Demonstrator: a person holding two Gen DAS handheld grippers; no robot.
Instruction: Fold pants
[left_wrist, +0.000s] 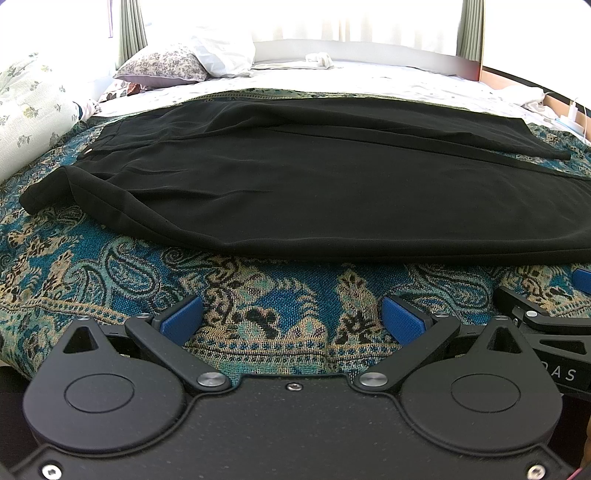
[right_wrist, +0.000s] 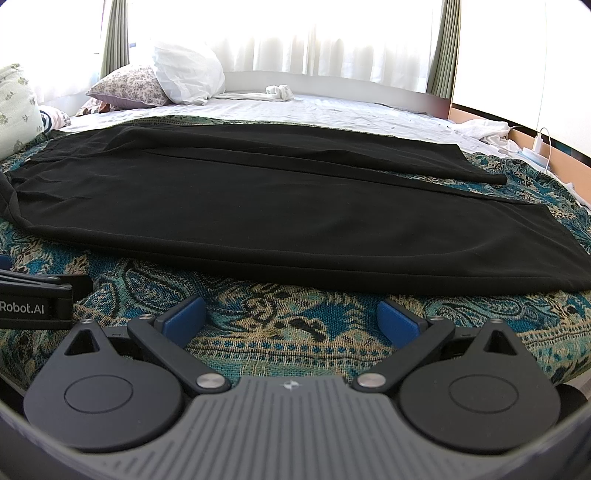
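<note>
Black pants (left_wrist: 295, 184) lie flat across a blue paisley bedspread (left_wrist: 258, 295), waistband at the left, leg ends at the right; they also show in the right wrist view (right_wrist: 277, 214). My left gripper (left_wrist: 291, 319) is open and empty, hovering over the bedspread just short of the pants' near edge. My right gripper (right_wrist: 291, 319) is open and empty too, likewise short of the near edge. The right gripper shows at the right edge of the left wrist view (left_wrist: 546, 321). The left gripper's body shows at the left edge of the right wrist view (right_wrist: 37, 299).
Pillows (left_wrist: 166, 62) lie at the far left of the bed, with a floral cushion (left_wrist: 29, 103) beside them. A white sheet (right_wrist: 332, 107) covers the far bed, with a small white cloth (right_wrist: 279, 92) on it. A charger and cable (right_wrist: 541, 147) sit at the right.
</note>
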